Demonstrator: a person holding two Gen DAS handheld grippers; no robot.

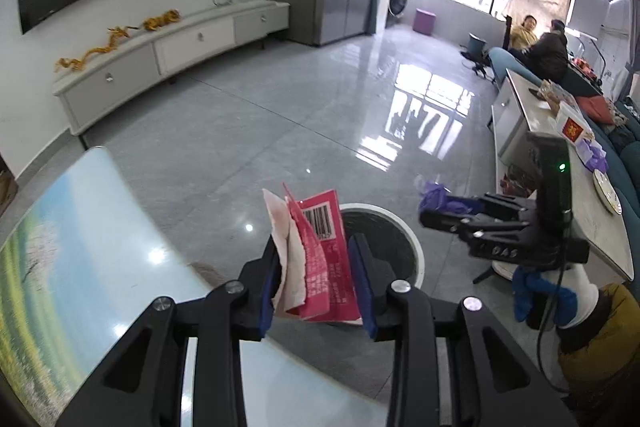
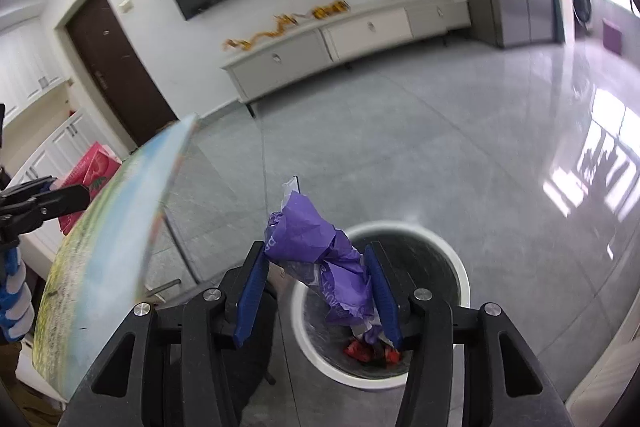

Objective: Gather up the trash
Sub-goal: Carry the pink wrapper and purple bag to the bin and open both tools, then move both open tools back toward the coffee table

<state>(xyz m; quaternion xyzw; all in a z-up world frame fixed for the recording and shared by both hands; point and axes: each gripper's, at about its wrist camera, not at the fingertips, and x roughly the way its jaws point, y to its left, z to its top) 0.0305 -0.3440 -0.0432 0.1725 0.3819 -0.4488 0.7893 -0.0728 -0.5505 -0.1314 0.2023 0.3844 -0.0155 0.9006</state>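
Note:
My left gripper is shut on a red snack wrapper with a barcode and a pale torn piece beside it. It hangs just in front of a white-rimmed trash bin on the floor. In the right wrist view my right gripper is shut on a crumpled purple wrapper, held over the bin, which has red scraps at the bottom. The left wrist view shows the right gripper to the right, above the bin's far side, with the purple wrapper at its tips.
A table with a landscape print stands left of the bin. A long low table with boxes and a plate runs along the right. A white TV cabinet lines the far wall. Two people sit far back.

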